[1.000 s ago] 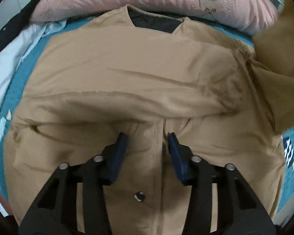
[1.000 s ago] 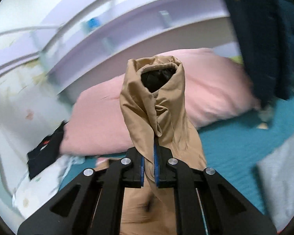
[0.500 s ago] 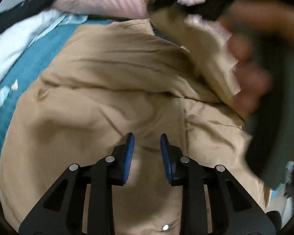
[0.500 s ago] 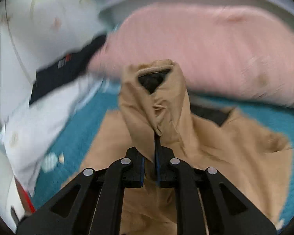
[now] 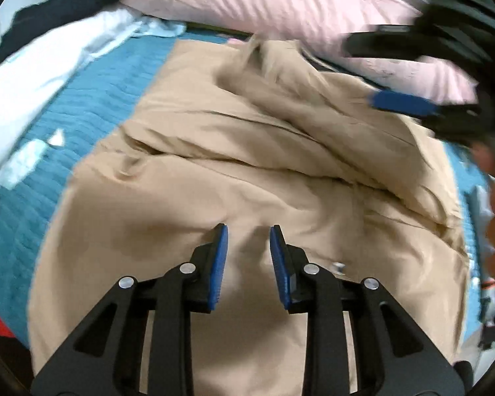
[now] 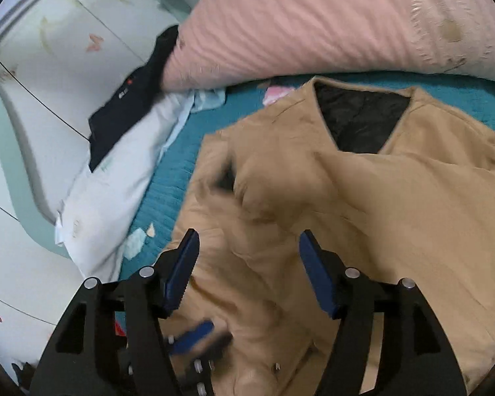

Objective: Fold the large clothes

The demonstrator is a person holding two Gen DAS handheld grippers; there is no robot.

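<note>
Tan jacket [image 6: 363, 217] lies on teal bedspread [image 6: 168, 184]. Right gripper [image 6: 247, 270] jaws just opened, sleeve released across chest; left gripper [image 5: 247, 257] narrowly parted, empty. Sleeve should be smoothed flat before next fold.

Both wrist views look down, close, sharing the jacket [image 5: 247, 171].

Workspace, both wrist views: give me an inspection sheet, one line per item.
Surface: bed with teal quilted cover.
Job's things: tan jacket lying front up, black lining at the neck, its sleeve laid across the front.
Clutter: pink pillow, white garment, dark garment.
Grippers: right gripper open, jaws have just been opening, nothing between them; left gripper narrowly open above the jacket, nothing gripped.
Cables: nothing seen.
Surroundings: pale wall with butterfly decals.
</note>
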